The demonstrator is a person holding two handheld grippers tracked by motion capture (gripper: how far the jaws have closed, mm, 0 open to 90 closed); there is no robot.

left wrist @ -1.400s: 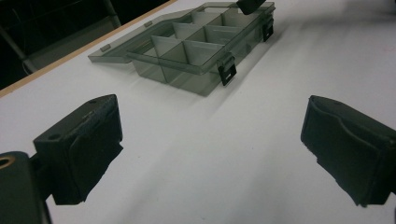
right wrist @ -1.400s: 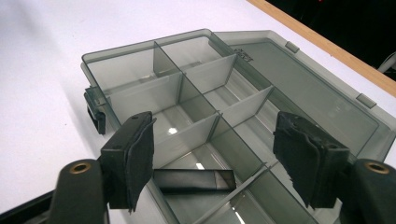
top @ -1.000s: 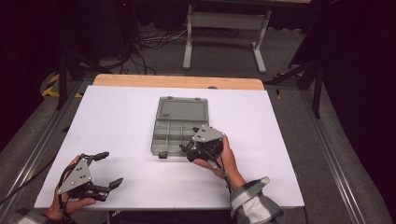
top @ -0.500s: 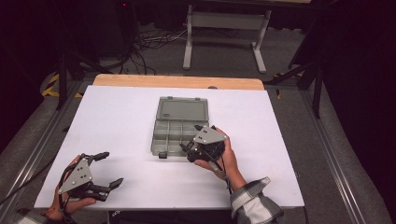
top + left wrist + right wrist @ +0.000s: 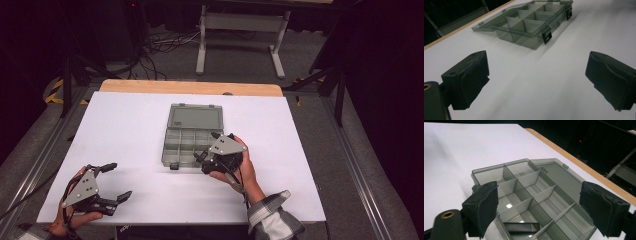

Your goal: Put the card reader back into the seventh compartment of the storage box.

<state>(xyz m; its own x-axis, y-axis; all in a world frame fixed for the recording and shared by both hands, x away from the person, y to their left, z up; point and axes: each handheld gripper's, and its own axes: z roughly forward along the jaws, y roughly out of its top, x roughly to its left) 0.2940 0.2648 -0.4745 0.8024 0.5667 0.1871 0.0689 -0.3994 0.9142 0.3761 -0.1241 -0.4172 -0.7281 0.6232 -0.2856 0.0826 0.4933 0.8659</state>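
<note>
Right gripper (image 5: 212,150) held low over the near right corner of the box (image 5: 192,134), jaws spread wide and pinching nothing. Seen from the right gripper view (image 5: 537,207), both black padded jaws framing the box's open compartments, with a dark flat piece (image 5: 521,227) lying in the nearest compartment between them. Right hand (image 5: 235,167) wrapped around the gripper body, grey 3-cornered plate on top, checked sleeve (image 5: 272,220) reaching in from the bottom edge.

Left gripper (image 5: 115,181) near the front left corner of the table (image 5: 125,125), well apart from the box, jaws spread wide and empty. In the left gripper view (image 5: 537,82), bare white tabletop between the 2 jaws, the box (image 5: 529,22) farther off with 2 dark latches hanging from its near wall.

Box of smoky clear plastic, resting near the middle of the white table, lid folded flat open toward the far side, inside split into several compartments by thin dividers.

Strip of bare wood (image 5: 190,87) along the far edge of the table. Dark floor, cables and a grey metal stand (image 5: 240,30) beyond.
</note>
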